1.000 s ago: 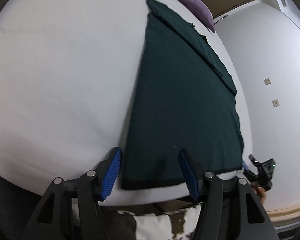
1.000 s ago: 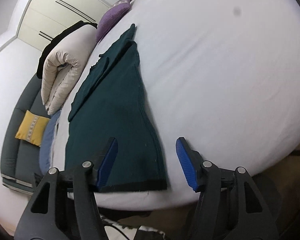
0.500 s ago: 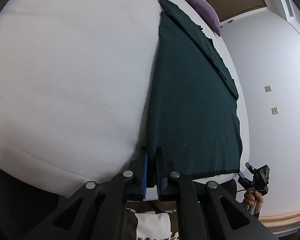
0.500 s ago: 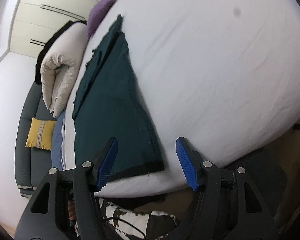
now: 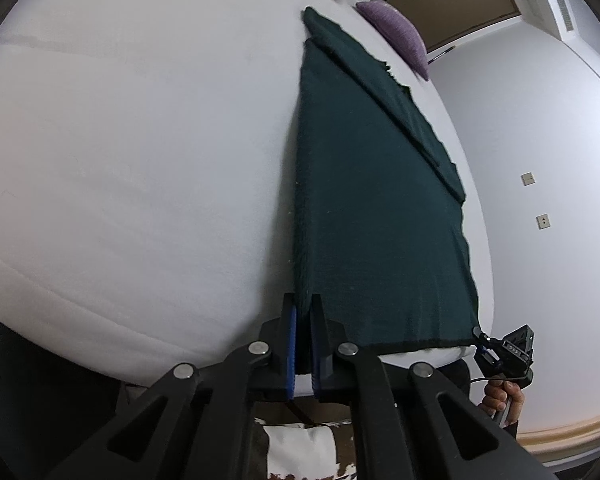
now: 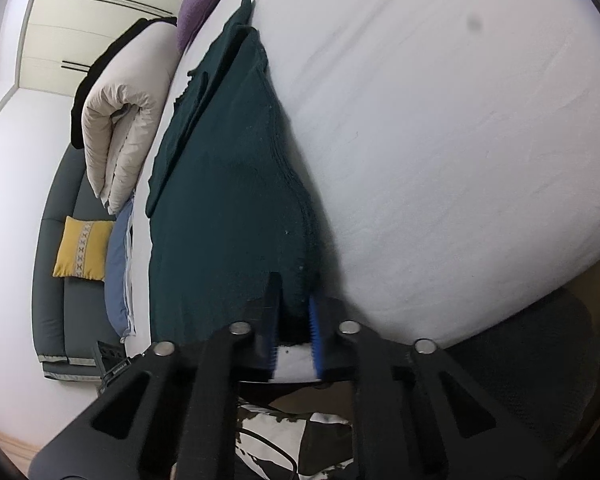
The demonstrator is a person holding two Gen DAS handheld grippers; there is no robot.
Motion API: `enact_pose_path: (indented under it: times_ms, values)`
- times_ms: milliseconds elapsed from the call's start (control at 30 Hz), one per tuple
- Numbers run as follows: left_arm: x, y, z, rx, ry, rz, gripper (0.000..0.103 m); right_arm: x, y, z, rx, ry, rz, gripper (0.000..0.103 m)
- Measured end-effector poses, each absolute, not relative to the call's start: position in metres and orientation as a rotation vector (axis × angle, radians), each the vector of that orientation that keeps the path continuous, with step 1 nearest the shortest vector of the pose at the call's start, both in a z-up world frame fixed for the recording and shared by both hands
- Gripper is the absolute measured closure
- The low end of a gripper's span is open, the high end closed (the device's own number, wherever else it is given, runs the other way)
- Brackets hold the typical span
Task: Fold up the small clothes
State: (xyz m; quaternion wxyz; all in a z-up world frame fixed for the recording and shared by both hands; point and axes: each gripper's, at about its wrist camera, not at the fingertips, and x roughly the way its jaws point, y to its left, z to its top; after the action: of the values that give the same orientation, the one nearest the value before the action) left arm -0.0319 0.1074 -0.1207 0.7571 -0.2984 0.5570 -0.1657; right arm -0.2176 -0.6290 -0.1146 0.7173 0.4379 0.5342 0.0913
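A dark green garment (image 5: 372, 208) lies flat and lengthwise on the white bed (image 5: 140, 160), its sleeves folded in along one side. My left gripper (image 5: 303, 312) is shut on the garment's near left hem corner. My right gripper (image 6: 296, 300) is shut on the near right hem corner of the same garment (image 6: 228, 200), with cloth bunched between the blue pads (image 6: 315, 328). The right gripper also shows at the lower right of the left wrist view (image 5: 500, 352), held in a hand.
A purple pillow (image 5: 396, 36) and a rolled beige duvet (image 6: 120, 120) lie at the bed's far end. A grey sofa with a yellow cushion (image 6: 82, 248) stands beside the bed. The bed's near edge runs just under both grippers.
The left gripper closed on the left hem corner half a second ago and holds it. The right gripper, open before, has now closed on the right hem corner.
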Motion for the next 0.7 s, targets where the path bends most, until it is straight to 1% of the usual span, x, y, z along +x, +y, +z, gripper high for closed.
enact_pose_path:
  times_ms: [167, 300, 400, 467, 533, 700]
  values:
    - [-0.039, 0.112, -0.1, -0.701, 1.145, -0.393, 0.097, -0.222, -0.629, -0.102, 0.971, 1.135, 0.211, 0.096]
    - [-0.039, 0.115, -0.078, -0.742, 1.077, -0.422, 0.097, -0.218, -0.623, -0.082, 0.955, 1.092, 0.255, 0.096]
    - [-0.034, 0.115, -0.068, -0.768, 1.053, -0.432, 0.098, -0.208, -0.622, -0.077, 0.926, 1.105, 0.253, 0.096]
    - [-0.029, 0.113, -0.063, -0.805, 1.036, -0.446, 0.098, -0.201, -0.624, -0.073, 0.943, 1.101, 0.255, 0.096]
    - [-0.019, 0.114, -0.056, -0.842, 1.007, -0.456, 0.098, -0.194, -0.624, -0.06, 0.948, 1.056, 0.276, 0.096]
    - [0.021, 0.115, -0.042, -0.917, 0.942, -0.458, 0.098, -0.154, -0.626, -0.034, 0.956, 0.994, 0.31, 0.096]
